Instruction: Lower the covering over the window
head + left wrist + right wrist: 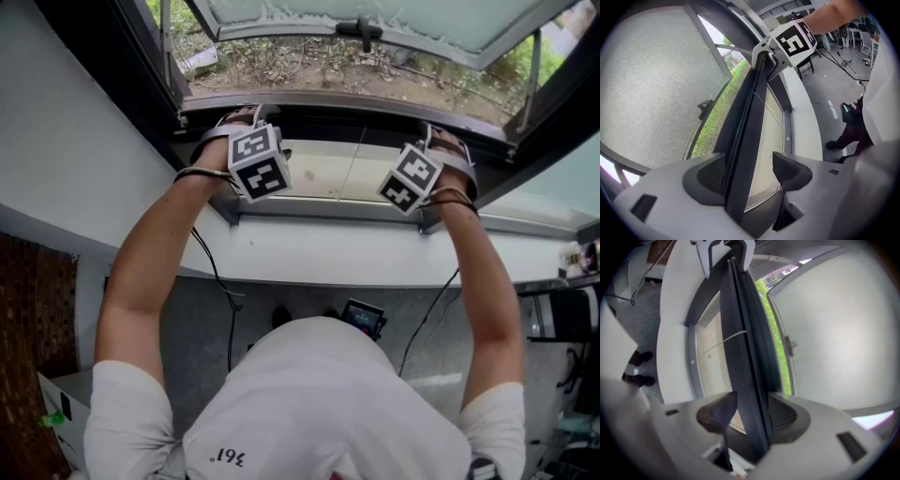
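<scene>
Shade's dark bottom rail point(745, 154) sits low at the window opening, just above the white sill point(319, 248), with a pale panel and a thin cord beside it. The left gripper point(750, 171) straddles the rail near its left end: one pad touches it, the other stands off with a gap, so it isn't clamped. The right gripper point(750, 416) is closed on the rail near its right end, a pad on each side. Risk: with only the right side clamped, a downward pull would likely tip the rail, skew the shade, or let it slip out of the left jaws. The rail's long axis is horizontal, along the window's width and parallel to the sill, running from one gripper to the other. The awning sash point(375, 23) outside is open.
</scene>
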Action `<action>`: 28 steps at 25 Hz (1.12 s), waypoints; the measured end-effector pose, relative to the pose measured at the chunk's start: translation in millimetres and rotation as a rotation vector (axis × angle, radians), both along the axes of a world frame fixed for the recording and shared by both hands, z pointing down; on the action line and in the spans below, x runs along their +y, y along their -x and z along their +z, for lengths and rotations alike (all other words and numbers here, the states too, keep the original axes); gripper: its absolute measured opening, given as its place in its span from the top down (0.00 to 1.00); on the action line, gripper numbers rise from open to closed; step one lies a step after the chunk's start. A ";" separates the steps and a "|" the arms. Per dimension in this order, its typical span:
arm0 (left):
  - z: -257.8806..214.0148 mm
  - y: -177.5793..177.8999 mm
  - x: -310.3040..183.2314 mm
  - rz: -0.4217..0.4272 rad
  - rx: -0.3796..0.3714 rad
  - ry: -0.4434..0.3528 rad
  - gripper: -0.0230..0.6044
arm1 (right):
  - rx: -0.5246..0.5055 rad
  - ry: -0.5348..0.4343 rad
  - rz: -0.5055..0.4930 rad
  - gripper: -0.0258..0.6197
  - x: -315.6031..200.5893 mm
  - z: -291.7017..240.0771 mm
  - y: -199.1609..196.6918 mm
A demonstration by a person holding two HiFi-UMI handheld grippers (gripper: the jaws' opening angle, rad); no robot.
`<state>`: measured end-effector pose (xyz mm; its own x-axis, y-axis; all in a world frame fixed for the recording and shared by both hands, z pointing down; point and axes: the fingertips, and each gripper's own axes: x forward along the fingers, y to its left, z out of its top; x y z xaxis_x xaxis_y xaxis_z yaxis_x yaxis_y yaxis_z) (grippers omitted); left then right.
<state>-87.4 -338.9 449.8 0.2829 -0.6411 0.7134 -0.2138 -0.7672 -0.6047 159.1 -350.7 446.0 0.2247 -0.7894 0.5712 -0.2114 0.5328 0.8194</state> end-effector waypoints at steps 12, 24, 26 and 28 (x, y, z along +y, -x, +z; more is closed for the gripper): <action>-11.4 0.0 6.5 -0.040 0.093 -0.004 0.53 | -0.029 -0.032 -0.017 0.62 7.6 -11.9 1.2; -45.6 -11.7 12.0 -0.065 0.239 -0.044 0.59 | -0.090 -0.123 -0.042 0.65 12.7 -46.1 9.3; -54.6 -15.8 13.4 -0.069 0.286 -0.054 0.64 | -0.115 -0.147 -0.044 0.68 13.9 -54.5 11.1; -63.8 -20.1 15.8 -0.076 0.349 -0.057 0.71 | -0.149 -0.176 -0.044 0.72 15.7 -64.0 13.3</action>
<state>-67.3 -323.1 386.0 0.4529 -0.7056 0.5450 -0.4699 -0.7084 -0.5266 145.8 -335.1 382.0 0.1115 -0.8870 0.4482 -0.3165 0.3958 0.8620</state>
